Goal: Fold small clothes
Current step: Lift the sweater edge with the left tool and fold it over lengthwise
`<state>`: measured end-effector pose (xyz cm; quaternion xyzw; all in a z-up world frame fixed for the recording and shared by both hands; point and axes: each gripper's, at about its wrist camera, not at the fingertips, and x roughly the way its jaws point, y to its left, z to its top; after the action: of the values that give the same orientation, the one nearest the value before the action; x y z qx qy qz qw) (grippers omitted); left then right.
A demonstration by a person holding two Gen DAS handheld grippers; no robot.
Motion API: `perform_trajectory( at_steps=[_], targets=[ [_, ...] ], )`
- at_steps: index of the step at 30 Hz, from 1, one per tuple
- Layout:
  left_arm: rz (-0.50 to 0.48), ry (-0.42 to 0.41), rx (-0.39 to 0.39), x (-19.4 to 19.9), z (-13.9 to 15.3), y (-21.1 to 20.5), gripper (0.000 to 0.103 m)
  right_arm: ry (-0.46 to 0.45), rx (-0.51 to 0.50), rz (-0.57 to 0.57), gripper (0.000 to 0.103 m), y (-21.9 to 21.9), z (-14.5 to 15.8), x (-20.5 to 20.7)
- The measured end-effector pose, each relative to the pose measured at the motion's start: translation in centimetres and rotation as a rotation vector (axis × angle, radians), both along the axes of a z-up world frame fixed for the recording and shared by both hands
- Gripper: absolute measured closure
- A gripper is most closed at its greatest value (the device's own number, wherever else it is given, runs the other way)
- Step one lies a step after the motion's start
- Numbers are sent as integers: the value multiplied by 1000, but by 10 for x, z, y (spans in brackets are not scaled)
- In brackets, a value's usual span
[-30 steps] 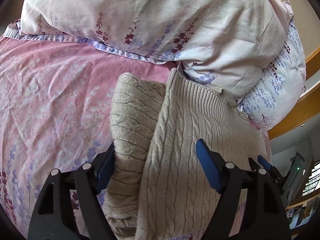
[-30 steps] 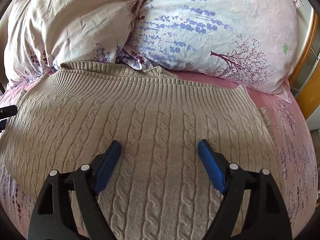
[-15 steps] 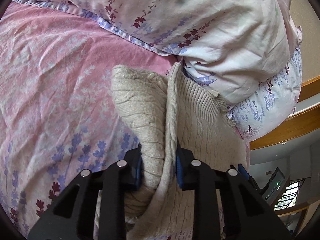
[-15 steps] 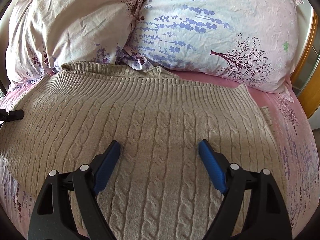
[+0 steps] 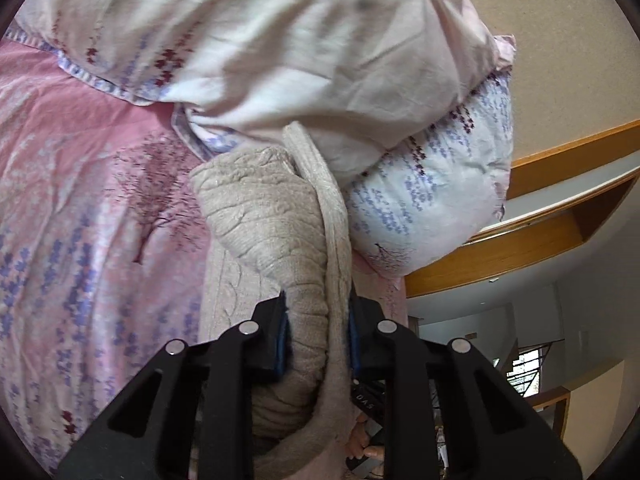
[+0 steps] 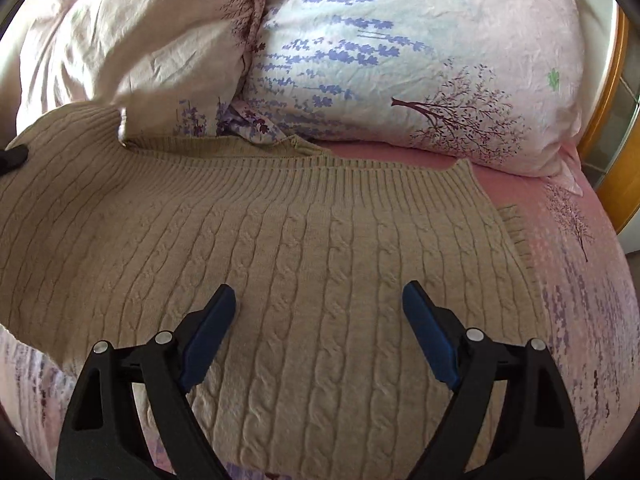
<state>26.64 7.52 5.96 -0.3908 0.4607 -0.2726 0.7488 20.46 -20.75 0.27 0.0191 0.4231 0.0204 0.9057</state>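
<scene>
A beige cable-knit sweater [image 6: 304,240] lies spread on the pink floral bed, its ribbed hem toward the pillows. My left gripper [image 5: 316,332] is shut on the sweater's left edge and bunched sleeve [image 5: 272,224] and holds that side lifted off the bed. In the right wrist view the lifted left corner [image 6: 68,136] rises against the pillow, with the tip of the left gripper [image 6: 12,158] at the frame's left edge. My right gripper [image 6: 320,308] is open and empty, hovering just above the middle of the sweater.
Two floral pillows [image 6: 400,60] lie against the headboard just beyond the sweater. A wooden bed frame [image 6: 612,148] runs along the right. The pink sheet [image 5: 80,220] spreads to the left of the sweater. A wooden shelf [image 5: 540,216] and a room show beyond the bed.
My left gripper closed on the sweater's left edge and sleeve, then lifted it up toward the pillows. The right gripper stayed open over the sweater, barely moving.
</scene>
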Motion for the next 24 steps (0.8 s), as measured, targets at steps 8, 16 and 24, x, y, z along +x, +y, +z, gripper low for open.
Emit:
perform_trajectory(
  at_steps=[8, 16, 24],
  targets=[
    [-150, -14, -92, 12, 15, -114, 81, -62, 302, 79, 15, -57, 15, -29],
    [-345, 209, -137, 25, -53, -225, 71, -22, 745, 124, 10, -125, 5, -39],
    [-361, 82, -182, 17, -27, -191, 38, 103, 976, 105, 6, -151, -16, -18]
  ],
)
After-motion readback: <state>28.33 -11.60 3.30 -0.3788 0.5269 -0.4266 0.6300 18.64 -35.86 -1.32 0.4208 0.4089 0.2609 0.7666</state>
